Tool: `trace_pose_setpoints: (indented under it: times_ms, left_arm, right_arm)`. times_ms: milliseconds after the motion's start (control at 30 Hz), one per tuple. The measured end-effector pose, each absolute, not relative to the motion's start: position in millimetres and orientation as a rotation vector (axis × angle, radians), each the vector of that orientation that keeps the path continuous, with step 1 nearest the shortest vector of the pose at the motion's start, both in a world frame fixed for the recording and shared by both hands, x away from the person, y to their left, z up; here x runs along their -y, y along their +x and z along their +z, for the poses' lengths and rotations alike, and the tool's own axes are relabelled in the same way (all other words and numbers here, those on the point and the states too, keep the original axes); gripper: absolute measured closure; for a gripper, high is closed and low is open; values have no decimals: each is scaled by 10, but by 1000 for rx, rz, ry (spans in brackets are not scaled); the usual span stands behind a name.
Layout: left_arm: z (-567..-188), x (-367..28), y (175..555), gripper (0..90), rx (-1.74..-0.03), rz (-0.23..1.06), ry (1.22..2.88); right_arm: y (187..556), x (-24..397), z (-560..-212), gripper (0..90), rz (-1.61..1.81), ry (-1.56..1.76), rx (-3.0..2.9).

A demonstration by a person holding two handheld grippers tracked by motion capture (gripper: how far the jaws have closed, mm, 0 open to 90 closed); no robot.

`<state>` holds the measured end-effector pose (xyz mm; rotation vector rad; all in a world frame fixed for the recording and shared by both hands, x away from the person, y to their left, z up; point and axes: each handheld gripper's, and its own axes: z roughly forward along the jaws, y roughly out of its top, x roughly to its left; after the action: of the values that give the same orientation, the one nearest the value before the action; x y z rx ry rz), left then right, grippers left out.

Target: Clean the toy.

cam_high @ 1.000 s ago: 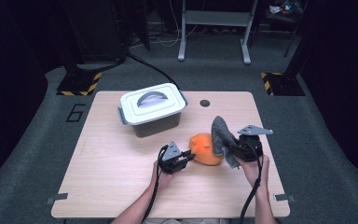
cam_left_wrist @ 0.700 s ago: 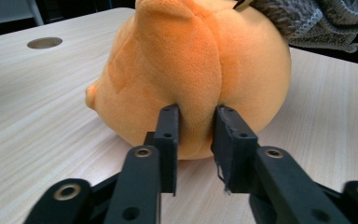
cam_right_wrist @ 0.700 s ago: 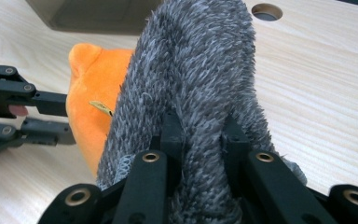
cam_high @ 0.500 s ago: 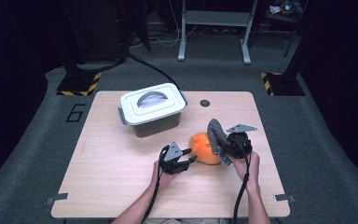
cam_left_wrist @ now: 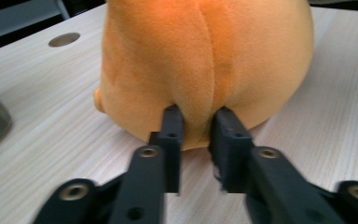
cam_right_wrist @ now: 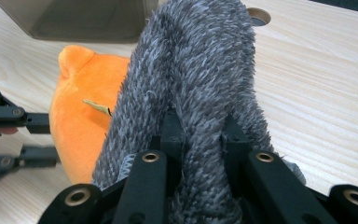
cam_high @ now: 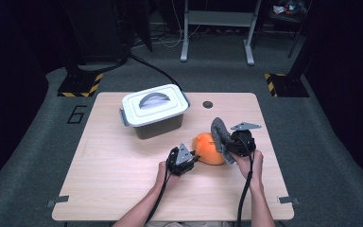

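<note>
Wiping looks to be the step in hand: the right gripper (cam_high: 227,142) has its fingers (cam_right_wrist: 171,133) clamped on a fold of grey fuzzy cloth (cam_high: 220,134), which stands up against the far-right side of the orange plush toy (cam_high: 208,148), while the left gripper (cam_high: 192,156) steadies the toy from its near-left side. In the left gripper view its fingers (cam_left_wrist: 172,128) pinch a small ridge of orange fabric low on the toy, beside a seam; they have just been opening and closing again, with the plush between them, so the hold reads as freshly retaken and shallow. The toy lies on the surface just in front of the lidded container (cam_high: 154,109) and a little to its right, well inside the surface (cam_high: 99,175) edges. It is rounded, soft and short-piled, with one small ear or nub poking out toward the container, and a tiny yellowish fleck on its upper side in the right gripper view. The next move probably calls for drawing the cloth across the plush while the left pinch holds firm; with so little fabric in that pinch, the toy could slip or roll. The cloth is thick and shaggy, draped over the fingers.
</note>
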<state>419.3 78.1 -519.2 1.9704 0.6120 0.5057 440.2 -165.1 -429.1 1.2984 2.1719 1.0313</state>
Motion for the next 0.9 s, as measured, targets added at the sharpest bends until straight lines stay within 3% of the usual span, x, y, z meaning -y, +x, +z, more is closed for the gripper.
trace_pose_setpoints:
  times_ms: [133,367,533,900]
  left_arm:
    - [-5158,-805,4186,823,-625,451,1948]
    - [-5065,-821,4167,827,-681,283,1888]
    - [-5045,-859,4138,826,-688,234,1861]
    - [-5145,-894,4167,818,-649,392,1889]
  right_arm:
    - [4338,1664,-4224,761,1036,1284,-2145]
    - [4154,1682,-4012,760,1081,1238,-2106]
    - [4051,1555,-3961,758,1118,1173,-2145]
    - [4185,1191,-4152,759,985,1124,-2183]
